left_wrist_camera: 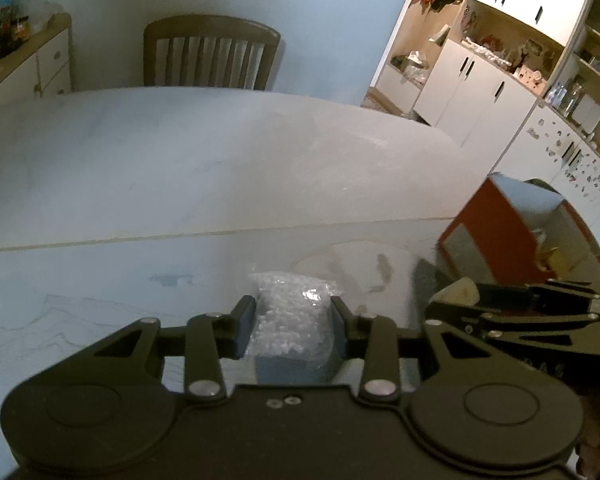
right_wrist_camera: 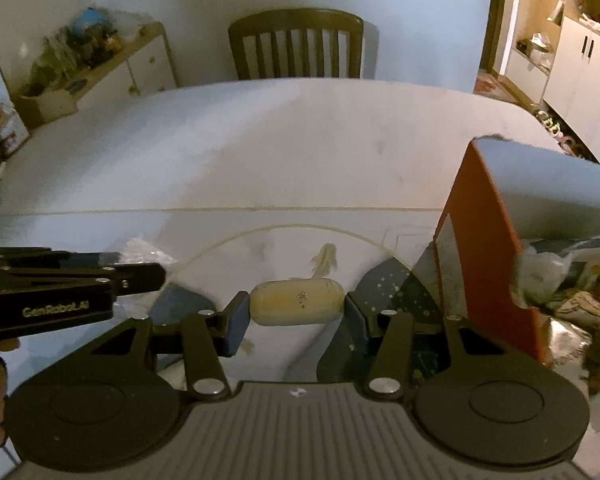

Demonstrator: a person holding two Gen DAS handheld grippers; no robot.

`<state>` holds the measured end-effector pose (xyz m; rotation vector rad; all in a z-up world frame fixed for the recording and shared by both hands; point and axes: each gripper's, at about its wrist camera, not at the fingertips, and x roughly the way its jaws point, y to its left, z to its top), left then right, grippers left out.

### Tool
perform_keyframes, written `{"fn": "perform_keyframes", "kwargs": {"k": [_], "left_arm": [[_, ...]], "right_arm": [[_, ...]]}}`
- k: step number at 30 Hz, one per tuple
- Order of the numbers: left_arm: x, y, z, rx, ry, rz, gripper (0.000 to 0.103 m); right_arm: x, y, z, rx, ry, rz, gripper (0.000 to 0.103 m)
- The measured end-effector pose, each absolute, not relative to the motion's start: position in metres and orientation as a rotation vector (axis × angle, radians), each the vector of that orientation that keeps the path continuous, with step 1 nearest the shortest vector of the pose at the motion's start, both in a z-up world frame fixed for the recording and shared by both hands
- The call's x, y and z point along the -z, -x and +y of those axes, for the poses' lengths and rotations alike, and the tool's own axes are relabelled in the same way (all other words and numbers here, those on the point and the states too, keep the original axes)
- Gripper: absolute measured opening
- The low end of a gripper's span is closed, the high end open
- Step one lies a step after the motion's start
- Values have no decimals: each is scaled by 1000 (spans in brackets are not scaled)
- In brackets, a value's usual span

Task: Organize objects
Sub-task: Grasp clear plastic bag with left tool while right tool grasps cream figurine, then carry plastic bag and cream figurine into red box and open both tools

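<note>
A: Left wrist view, item one. Left gripper (left_wrist_camera: 294, 326), jaws part-way closed, blue pads pressed on both sides of a clear bubble-wrap packet (left_wrist_camera: 290, 320). Packet is gripped, above the pale table (left_wrist_camera: 180, 168).

B: Anything else in that view?

A: Item two, the right gripper (left_wrist_camera: 466, 294) at the right edge, side-on, with a cream object at its tip. Item three, an orange box (left_wrist_camera: 496, 224) with its white flap up, standing beyond it on the table's right side. Wooden chair (left_wrist_camera: 212, 54) at the far side.

B: Right wrist view?

A: Item one, right gripper (right_wrist_camera: 296, 312), jaws about half closed, clamped end to end on a cream oval case (right_wrist_camera: 297, 302). Item two, the left gripper (right_wrist_camera: 140, 274) entering from the left. Item three, the orange box (right_wrist_camera: 484, 240) close on the right, open, with packets and wrappers visible inside.

B: Step in hand?

A: By my reading, both pieces are picked up and are to be carried. The box looks like the likely destination.

B: Next move?

A: Bring each over the box opening, clear of the raised flap, then release. The soft packet may slip; keep it squeezed.
</note>
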<state>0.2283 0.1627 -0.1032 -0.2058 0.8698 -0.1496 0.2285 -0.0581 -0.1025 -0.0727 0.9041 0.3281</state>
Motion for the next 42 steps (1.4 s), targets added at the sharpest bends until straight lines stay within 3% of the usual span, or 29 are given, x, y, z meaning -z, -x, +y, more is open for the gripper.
{"fn": "perform_keyframes", "kwargs": {"k": [27, 42], "left_arm": [[5, -181, 61, 280, 188, 779, 38], [9, -195, -31, 336, 159, 788, 38]], "right_arm": [[6, -165, -143, -378, 74, 817, 51], [4, -174, -247, -327, 41, 798, 51]]}}
